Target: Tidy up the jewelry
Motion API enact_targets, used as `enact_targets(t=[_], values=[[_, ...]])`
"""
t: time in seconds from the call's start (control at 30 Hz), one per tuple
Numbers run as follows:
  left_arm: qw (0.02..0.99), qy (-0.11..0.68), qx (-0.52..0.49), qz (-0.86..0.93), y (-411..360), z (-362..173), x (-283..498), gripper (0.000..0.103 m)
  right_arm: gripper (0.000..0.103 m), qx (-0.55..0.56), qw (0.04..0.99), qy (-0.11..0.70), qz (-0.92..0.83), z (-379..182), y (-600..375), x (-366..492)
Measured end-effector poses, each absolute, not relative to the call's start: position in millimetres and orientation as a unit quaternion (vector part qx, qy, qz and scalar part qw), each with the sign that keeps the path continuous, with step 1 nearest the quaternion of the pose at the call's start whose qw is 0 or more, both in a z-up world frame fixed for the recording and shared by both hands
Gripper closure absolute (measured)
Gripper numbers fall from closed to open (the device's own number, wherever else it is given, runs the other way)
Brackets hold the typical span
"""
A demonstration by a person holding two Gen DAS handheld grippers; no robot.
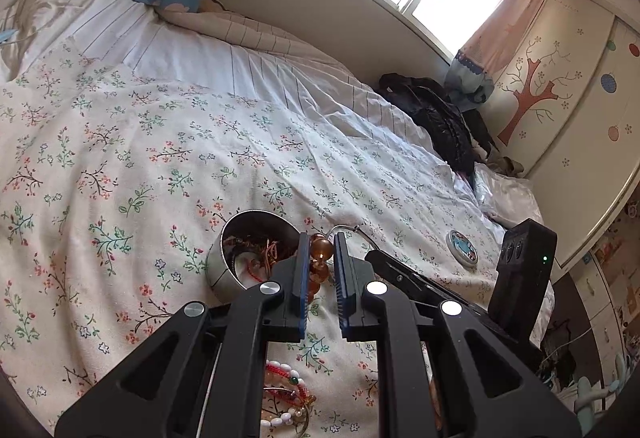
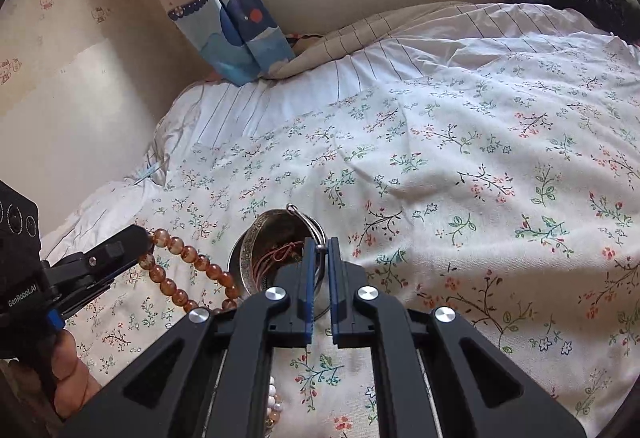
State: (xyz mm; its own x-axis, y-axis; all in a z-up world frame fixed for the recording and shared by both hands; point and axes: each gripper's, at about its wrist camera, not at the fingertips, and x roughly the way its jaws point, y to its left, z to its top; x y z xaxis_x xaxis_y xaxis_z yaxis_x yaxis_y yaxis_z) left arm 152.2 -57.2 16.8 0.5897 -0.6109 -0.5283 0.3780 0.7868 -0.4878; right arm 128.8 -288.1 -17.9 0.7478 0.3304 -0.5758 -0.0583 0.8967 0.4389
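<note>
My left gripper (image 1: 321,242) is shut on an amber bead bracelet (image 1: 320,250) and holds it above the bedspread, just right of a round metal tin (image 1: 224,262) with jewelry inside. In the right wrist view the left gripper (image 2: 140,238) shows at the left, with the amber bracelet (image 2: 188,270) hanging from it next to the tin (image 2: 256,258). My right gripper (image 2: 319,244) is shut on a thin silver wire bangle (image 2: 318,234) at the tin's right rim. More bracelets (image 1: 286,390) lie on the bed under my left gripper.
The floral bedspread (image 1: 160,141) covers the bed. A small round lid (image 1: 462,244) lies to the right. A black jacket (image 1: 436,113) lies at the far side by the cupboard. A blue curtain (image 2: 240,29) hangs by the wall.
</note>
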Motion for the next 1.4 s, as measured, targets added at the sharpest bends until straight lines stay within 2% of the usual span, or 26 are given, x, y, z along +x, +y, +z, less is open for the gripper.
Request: enact_targets(t=[0.33, 0.47, 0.67, 0.8, 0.9, 1.07, 1.13, 1.17, 1.3, 1.4], values=[[0.875, 0.365, -0.164, -0.275, -78, 10, 179, 0.092, 0.096, 0.185, 0.912, 0.349, 0.113, -24, -277, 140], [0.876, 0.392, -0.150, -0.238, -83, -5, 193, 0.092, 0.096, 0.172, 0.910, 0.359, 0.116, -29, -267, 151], [0.874, 0.413, -0.158, -0.201, -67, -20, 203, 0.085, 0.095, 0.153, 0.908, 0.369, 0.125, -35, -250, 164], [0.878, 0.404, -0.176, -0.188, -55, -18, 202, 0.076, 0.095, 0.131, 0.906, 0.384, 0.122, -42, -239, 176], [0.883, 0.397, -0.172, -0.179, -52, -15, 200, 0.069, 0.069, 0.120, 0.911, 0.380, 0.107, -42, -238, 176], [0.898, 0.382, -0.147, -0.161, -56, -8, 191, 0.049, 0.065, 0.138, 0.924, 0.348, 0.083, -27, -255, 168], [0.906, 0.377, -0.124, -0.150, -60, -7, 186, 0.042, 0.056, 0.142, 0.924, 0.348, 0.077, -27, -260, 167], [0.909, 0.375, -0.111, -0.143, -62, -7, 183, 0.040, 0.055, 0.142, 0.923, 0.349, 0.073, -28, -261, 167], [0.921, 0.365, -0.067, -0.117, -67, -7, 175, 0.023, 0.040, 0.140, 0.919, 0.364, 0.056, -32, -263, 169], [0.922, 0.369, -0.052, -0.108, -65, -10, 170, 0.020, 0.036, 0.140, 0.917, 0.372, 0.043, -35, -267, 167]])
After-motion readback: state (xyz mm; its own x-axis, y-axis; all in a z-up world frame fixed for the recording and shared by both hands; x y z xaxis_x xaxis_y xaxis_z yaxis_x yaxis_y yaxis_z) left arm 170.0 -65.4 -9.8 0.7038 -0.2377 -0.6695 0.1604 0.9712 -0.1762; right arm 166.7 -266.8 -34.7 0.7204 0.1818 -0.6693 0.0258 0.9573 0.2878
